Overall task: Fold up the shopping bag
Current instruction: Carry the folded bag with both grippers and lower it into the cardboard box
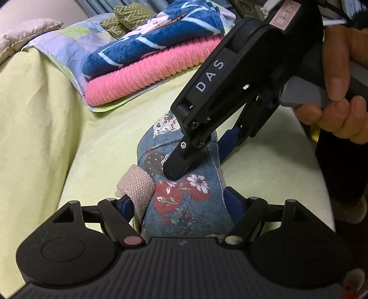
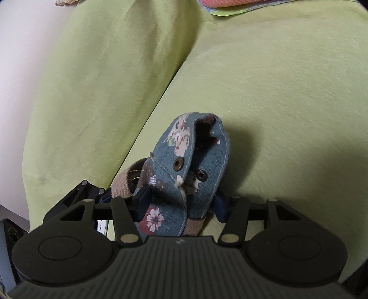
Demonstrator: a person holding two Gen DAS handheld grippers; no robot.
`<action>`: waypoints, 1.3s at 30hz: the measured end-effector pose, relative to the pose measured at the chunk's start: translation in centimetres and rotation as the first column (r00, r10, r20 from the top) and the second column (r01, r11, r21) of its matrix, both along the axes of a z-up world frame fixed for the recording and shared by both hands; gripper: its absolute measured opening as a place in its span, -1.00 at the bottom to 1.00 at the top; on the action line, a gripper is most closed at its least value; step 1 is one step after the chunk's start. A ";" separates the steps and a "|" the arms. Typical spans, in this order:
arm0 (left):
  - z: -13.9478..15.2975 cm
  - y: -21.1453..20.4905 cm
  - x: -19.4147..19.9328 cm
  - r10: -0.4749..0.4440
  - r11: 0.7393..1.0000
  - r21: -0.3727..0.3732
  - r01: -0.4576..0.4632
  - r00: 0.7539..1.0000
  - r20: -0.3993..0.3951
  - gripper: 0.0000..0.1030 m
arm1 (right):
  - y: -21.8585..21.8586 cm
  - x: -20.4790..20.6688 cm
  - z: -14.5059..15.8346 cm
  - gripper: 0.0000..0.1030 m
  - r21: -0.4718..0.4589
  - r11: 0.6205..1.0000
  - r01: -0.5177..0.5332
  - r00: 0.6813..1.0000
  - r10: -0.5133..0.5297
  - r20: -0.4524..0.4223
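Note:
The shopping bag is a blue floral cloth bundle, folded small, with a beige webbing handle sticking out on its left. My left gripper is shut on the bundle's near end, just above the green sheet. My right gripper comes in from the upper right and is shut on the bundle's far part. In the right wrist view the bag sits between the right gripper's fingers, its flap open, showing two metal snap halves apart.
A light green sheet covers the bed. At the back lies a pink ribbed towel under a blue patterned towel, on a pastel cloth. A green herringbone pouch lies behind them. A quilted pillow is far left.

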State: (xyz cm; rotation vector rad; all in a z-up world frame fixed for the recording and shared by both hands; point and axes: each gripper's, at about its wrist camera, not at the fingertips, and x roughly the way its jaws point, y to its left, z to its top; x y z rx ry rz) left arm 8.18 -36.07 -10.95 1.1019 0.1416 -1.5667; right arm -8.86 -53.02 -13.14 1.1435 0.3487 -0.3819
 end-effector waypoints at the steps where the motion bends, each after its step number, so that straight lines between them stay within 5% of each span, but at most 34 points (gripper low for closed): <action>1: 0.1 -0.2 -0.2 -0.002 1.000 0.000 0.002 1.000 -0.012 0.49 | -0.1 0.0 0.1 0.00 0.000 1.000 0.005 1.000 -0.005 -0.004; 8: 1.4 -3.3 -4.4 -0.118 0.992 -0.039 0.117 0.992 -0.040 0.48 | -1.5 -4.2 1.4 0.00 -0.012 0.994 0.106 0.994 -0.106 -0.001; 13: 1.9 -7.4 -11.3 -0.261 0.964 -0.059 0.258 0.964 -0.052 0.48 | -3.2 -10.9 2.7 0.00 -0.032 0.971 0.236 0.972 -0.236 0.000; 18: 1.8 -11.7 -20.7 -0.410 0.911 -0.090 0.403 0.909 -0.077 0.48 | -5.0 -21.5 3.9 0.00 -0.053 0.920 0.388 0.921 -0.389 -0.010; 24: -0.1 -15.3 -32.7 -0.554 0.832 -0.110 0.543 0.819 -0.152 0.48 | -6.2 -34.4 4.3 0.00 -0.087 0.831 0.550 0.829 -0.555 -0.061; 27: -1.7 -16.2 -37.8 -0.581 0.813 -0.113 0.571 0.787 -0.206 0.48 | -5.5 -41.3 3.7 0.00 -0.103 0.782 0.615 0.776 -0.623 -0.096; 32: -5.3 -16.5 -43.9 -0.571 0.815 -0.078 0.574 0.776 -0.268 0.48 | -4.9 -48.5 1.7 0.00 -0.101 0.726 0.681 0.707 -0.687 -0.170; 39: -11.3 -17.9 -47.6 -0.435 0.878 0.038 0.477 0.829 -0.352 0.48 | -6.2 -52.6 -3.6 0.00 -0.063 0.734 0.676 0.697 -0.665 -0.270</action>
